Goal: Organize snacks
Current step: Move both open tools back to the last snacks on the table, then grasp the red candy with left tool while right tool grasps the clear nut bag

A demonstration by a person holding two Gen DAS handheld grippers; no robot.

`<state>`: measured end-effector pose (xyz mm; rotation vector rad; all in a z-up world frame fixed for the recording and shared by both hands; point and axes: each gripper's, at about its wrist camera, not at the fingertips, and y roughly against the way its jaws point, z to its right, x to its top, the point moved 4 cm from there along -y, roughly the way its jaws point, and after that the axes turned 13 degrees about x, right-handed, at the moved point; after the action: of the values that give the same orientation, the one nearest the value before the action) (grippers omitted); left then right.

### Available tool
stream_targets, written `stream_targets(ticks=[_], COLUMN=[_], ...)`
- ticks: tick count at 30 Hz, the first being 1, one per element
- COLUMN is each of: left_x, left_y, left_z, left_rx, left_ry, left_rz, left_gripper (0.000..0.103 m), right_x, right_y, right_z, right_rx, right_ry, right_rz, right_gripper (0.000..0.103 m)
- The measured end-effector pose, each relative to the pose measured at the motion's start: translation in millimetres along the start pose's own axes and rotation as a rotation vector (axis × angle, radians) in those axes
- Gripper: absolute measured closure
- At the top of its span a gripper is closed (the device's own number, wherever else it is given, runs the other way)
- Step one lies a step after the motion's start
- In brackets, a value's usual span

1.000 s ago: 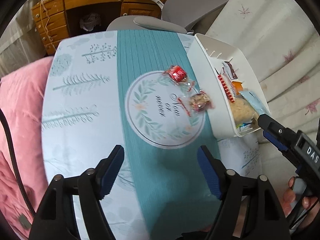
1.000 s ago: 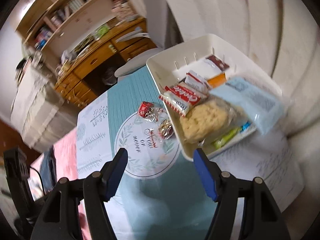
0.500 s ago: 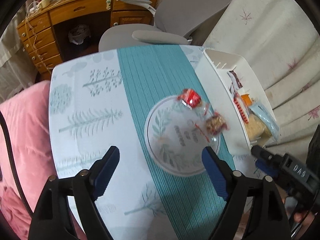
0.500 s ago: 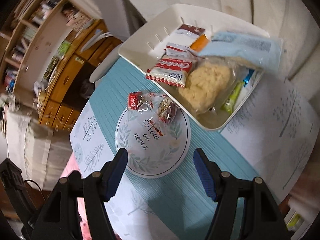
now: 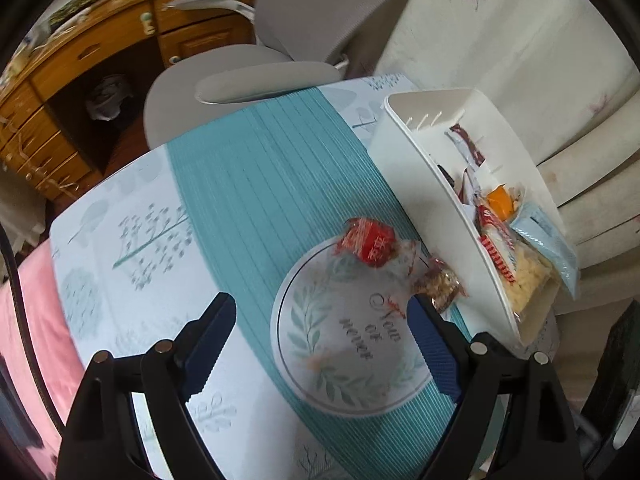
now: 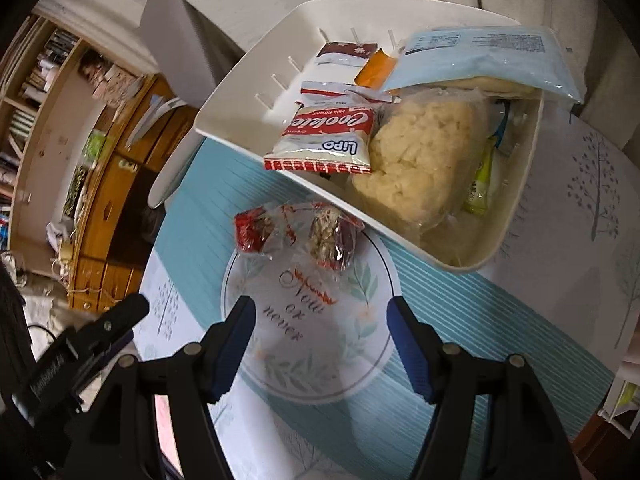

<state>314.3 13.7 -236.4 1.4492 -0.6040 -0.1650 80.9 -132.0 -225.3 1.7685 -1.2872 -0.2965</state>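
1. The left claw (image 5: 320, 340) hangs above the worktop (image 5: 132, 264) with its blue-padded fingers spread wide and nothing between them.
2. The right claw (image 6: 322, 344) is likewise spread wide and empty, over the round leaf-wreath emblem (image 6: 312, 332) printed on the teal striped runner (image 5: 256, 184).
3. Two loose snacks lie on the runner at the emblem's far rim: a red-wrapped candy (image 5: 370, 242) and, just beside it, a clear-wrapped nut bar (image 5: 436, 286). In the right wrist view they sit side by side, the candy (image 6: 254, 232) to the left and the nut bar (image 6: 330, 240) nearer the tray, its long axis running roughly away from the camera.
4. The white tray (image 6: 240, 92) stands along the worktop's right edge, its long side running beside the runner; the nut bar lies close against its near wall.
5. Inside the tray, a red-and-white cookie pack (image 6: 324, 140) lies across the near wall, beside a pale crumbly snack bag (image 6: 424, 160), with a light-blue packet (image 6: 480, 58) resting on the far rim.
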Motion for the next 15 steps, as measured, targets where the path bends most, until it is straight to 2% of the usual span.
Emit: stream_targets(ticks=[8, 15], left_x=[30, 34], left_y=[-54, -93], left_z=[31, 57], left_rx=[-0.033, -0.034], left_ry=[-0.061, -0.111], left_rz=[-0.094, -0.151], left_gripper=[0.014, 0.014], right_x=[2, 3], right_y=[-28, -51], right_z=[5, 9], right_rx=[-0.095, -0.119], right_ry=[0.003, 0.029], right_rz=[0.042, 0.055], right_gripper=[0.034, 0.034])
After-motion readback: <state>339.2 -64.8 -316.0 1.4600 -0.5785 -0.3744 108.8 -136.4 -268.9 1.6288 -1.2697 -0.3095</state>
